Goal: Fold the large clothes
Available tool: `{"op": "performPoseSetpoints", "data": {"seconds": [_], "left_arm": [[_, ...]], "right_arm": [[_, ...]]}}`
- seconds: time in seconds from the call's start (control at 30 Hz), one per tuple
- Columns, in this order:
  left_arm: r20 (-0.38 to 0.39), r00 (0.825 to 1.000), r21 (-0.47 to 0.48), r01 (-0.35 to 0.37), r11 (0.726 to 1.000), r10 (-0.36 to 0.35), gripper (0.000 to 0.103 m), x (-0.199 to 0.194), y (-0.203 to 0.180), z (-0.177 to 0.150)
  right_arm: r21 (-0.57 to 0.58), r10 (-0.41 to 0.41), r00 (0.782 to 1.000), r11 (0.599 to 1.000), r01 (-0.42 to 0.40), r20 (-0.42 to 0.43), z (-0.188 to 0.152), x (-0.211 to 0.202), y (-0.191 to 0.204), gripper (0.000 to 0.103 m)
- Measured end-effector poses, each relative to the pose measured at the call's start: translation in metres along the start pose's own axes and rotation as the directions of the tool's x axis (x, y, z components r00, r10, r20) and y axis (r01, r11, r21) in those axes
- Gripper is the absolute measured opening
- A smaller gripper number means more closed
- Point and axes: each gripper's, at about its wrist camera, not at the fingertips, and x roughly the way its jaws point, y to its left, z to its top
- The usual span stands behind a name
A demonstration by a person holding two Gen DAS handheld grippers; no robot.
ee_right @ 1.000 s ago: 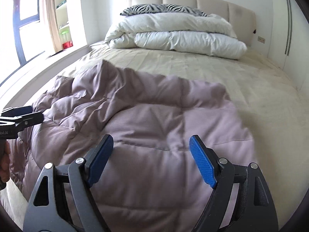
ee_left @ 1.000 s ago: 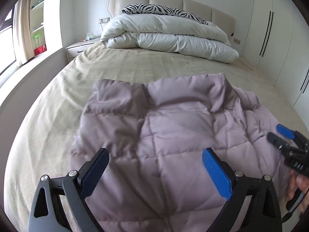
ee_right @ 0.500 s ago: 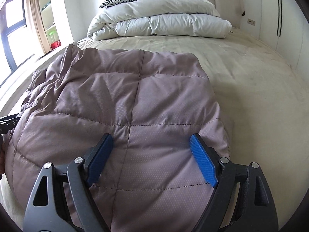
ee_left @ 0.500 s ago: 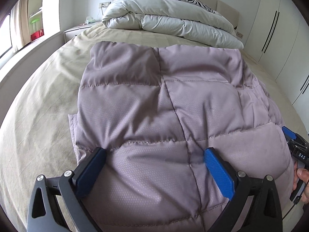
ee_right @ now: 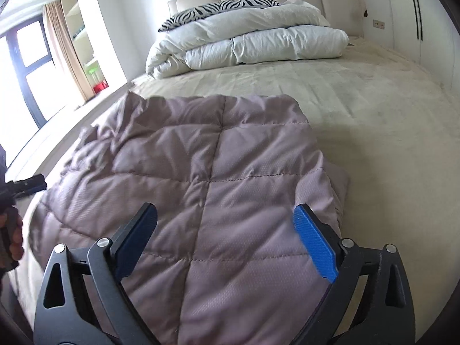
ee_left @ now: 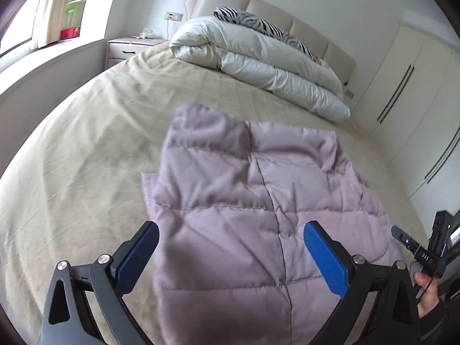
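Observation:
A mauve quilted padded garment (ee_left: 258, 201) lies folded flat on the beige bed (ee_left: 86, 143); it also shows in the right wrist view (ee_right: 215, 172). My left gripper (ee_left: 230, 256) is open and empty, raised over the garment's near left part. My right gripper (ee_right: 225, 235) is open and empty, raised over its near right part. The right gripper shows at the right edge of the left wrist view (ee_left: 414, 247), and the left gripper at the left edge of the right wrist view (ee_right: 26, 187).
A folded white duvet (ee_left: 258, 63) with a zebra-print pillow (ee_left: 258, 21) lies at the headboard. A nightstand (ee_left: 132, 47) stands at the far left. White wardrobe doors (ee_left: 417, 100) line the right side. A window ledge (ee_right: 43, 132) runs along the left.
Both grippers have pulled back and lifted away from the garment, staying open. The garment now looks smaller and lies settled on the bed. Both views have tilted.

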Motion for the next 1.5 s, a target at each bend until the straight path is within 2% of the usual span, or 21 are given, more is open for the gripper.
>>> {"op": "performPoseSetpoints", "data": {"seconds": [0.07,0.13,0.23,0.3,0.33,0.37,0.47,0.53,0.63,0.73,0.8,0.87,0.93,1.0,1.03,1.07,1.1,1.17,1.27,1.37,1.5], "left_arm": [[0.012,1.0,-0.056,0.023,0.998,-0.023,0.103,-0.017,0.022,0.005],[-0.006,1.0,-0.099,0.018,0.995,-0.019,0.103,-0.02,0.043,0.008],[-0.063,0.997,-0.187,0.034,0.982,-0.046,0.103,-0.013,0.072,0.006],[-0.102,0.979,-0.295,0.138,0.945,-0.175,0.103,0.002,0.09,0.001],[-0.125,0.966,-0.355,0.168,0.92,-0.225,0.103,0.012,0.096,-0.003],[-0.155,0.959,-0.392,0.162,0.906,-0.239,0.103,0.021,0.099,-0.007],[-0.221,0.934,-0.388,0.18,0.904,-0.281,0.103,0.046,0.092,-0.01],[-0.248,0.929,-0.371,0.169,0.913,-0.273,0.103,0.056,0.085,-0.009],[-0.257,0.918,-0.382,0.191,0.904,-0.303,0.103,0.066,0.081,-0.005],[-0.282,0.901,-0.398,0.203,0.894,-0.33,0.101,0.077,0.077,-0.001],[-0.316,0.885,-0.372,0.216,0.903,-0.342,0.098,0.084,0.068,-0.002],[-0.34,0.878,-0.334,0.224,0.916,-0.338,0.094,0.091,0.059,-0.003],[-0.352,0.871,-0.331,0.227,0.916,-0.343,0.084,0.095,0.057,-0.003],[-0.351,0.857,-0.354,0.252,0.901,-0.378,0.063,0.099,0.057,-0.004],[-0.347,0.849,-0.367,0.268,0.891,-0.398,0.058,0.099,0.056,-0.005],[-0.344,0.853,-0.351,0.271,0.896,-0.392,0.052,0.097,0.053,-0.005],[-0.341,0.861,-0.327,0.269,0.906,-0.378,0.047,0.093,0.05,-0.005],[-0.334,0.875,-0.297,0.257,0.92,-0.352,0.041,0.084,0.041,-0.003],[-0.315,0.895,-0.241,0.245,0.939,-0.315,0.035,0.056,0.026,0.003],[-0.293,0.908,-0.196,0.25,0.948,-0.3,0.031,0.021,0.014,0.004],[-0.258,0.919,-0.172,0.261,0.95,-0.299,0.03,-0.034,0.014,-0.005]], "right_arm": [[0.081,0.056,0.998,0.995,-0.058,0.036,0.007,-0.022,-0.019,0.103],[0.155,0.082,0.995,0.984,-0.089,0.052,0.015,-0.036,-0.041,0.103],[0.262,0.106,0.994,0.96,-0.102,-0.003,0.021,-0.035,-0.08,0.103],[0.34,0.136,0.989,0.934,-0.111,-0.051,0.018,-0.028,-0.106,0.103],[0.374,0.157,0.985,0.919,-0.122,-0.065,0.014,-0.024,-0.117,0.103],[0.406,0.173,0.981,0.905,-0.125,-0.083,0.009,-0.02,-0.127,0.103],[0.477,0.247,0.961,0.864,-0.161,-0.122,-0.004,-0.005,-0.146,0.103],[0.509,0.321,0.939,0.833,-0.219,-0.121,-0.01,0.005,-0.152,0.103],[0.53,0.387,0.913,0.804,-0.269,-0.125,-0.013,0.019,-0.155,0.103],[0.519,0.421,0.892,0.806,-0.286,-0.162,-0.009,0.039,-0.149,0.103],[0.493,0.432,0.879,0.82,-0.291,-0.2,-0.003,0.052,-0.14,0.103],[0.45,0.421,0.87,0.848,-0.278,-0.256,0.004,0.067,-0.128,0.101],[0.404,0.385,0.866,0.882,-0.244,-0.319,0.007,0.082,-0.115,0.098],[0.376,0.36,0.869,0.899,-0.226,-0.339,0.009,0.088,-0.106,0.092],[0.377,0.359,0.87,0.899,-0.224,-0.339,0.01,0.089,-0.103,0.08],[0.377,0.356,0.872,0.899,-0.222,-0.335,0.011,0.088,-0.1,0.073],[0.358,0.337,0.882,0.909,-0.213,-0.33,0.012,0.084,-0.095,0.069],[0.3,0.285,0.903,0.935,-0.188,-0.321,0.015,0.072,-0.081,0.053],[0.21,0.201,0.936,0.967,-0.143,-0.288,0.023,0.048,-0.054,0.042],[0.136,0.16,0.953,0.982,-0.129,-0.256,0.027,0.02,-0.027,0.038],[0.11,0.196,0.957,0.978,-0.176,-0.214,0.018,-0.023,0.003,0.037]]}}
